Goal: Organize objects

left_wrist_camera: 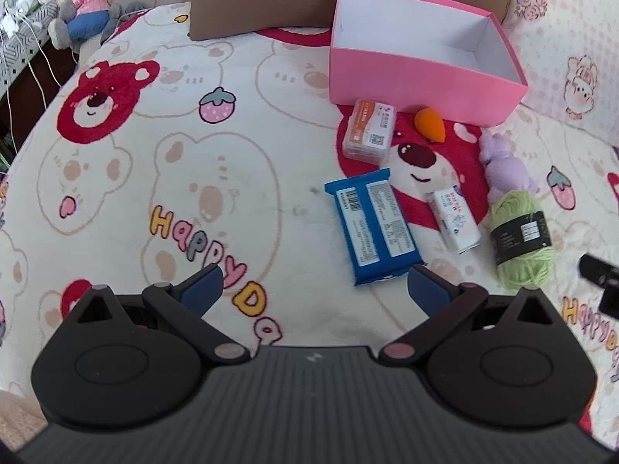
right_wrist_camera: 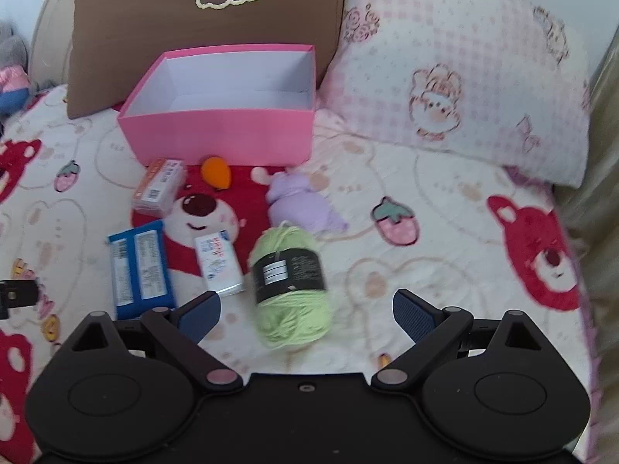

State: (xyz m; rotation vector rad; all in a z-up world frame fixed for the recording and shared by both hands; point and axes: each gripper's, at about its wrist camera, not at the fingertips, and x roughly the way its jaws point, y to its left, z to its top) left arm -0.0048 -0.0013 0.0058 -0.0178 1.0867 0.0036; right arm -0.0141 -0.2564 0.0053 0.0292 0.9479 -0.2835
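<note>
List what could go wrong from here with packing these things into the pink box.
1. The soft green yarn skein with a black label may squash or shed loops if the open right gripper pinches it off-centre.
2. The flat blue foil packet lies flush on the plush blanket, so the open left gripper may snag fabric.

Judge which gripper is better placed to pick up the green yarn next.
Probably right. The right gripper is open, and the yarn lies between its fingers. The left gripper, also open, sits over the blanket near the blue packet, with the yarn off to its right.
</note>
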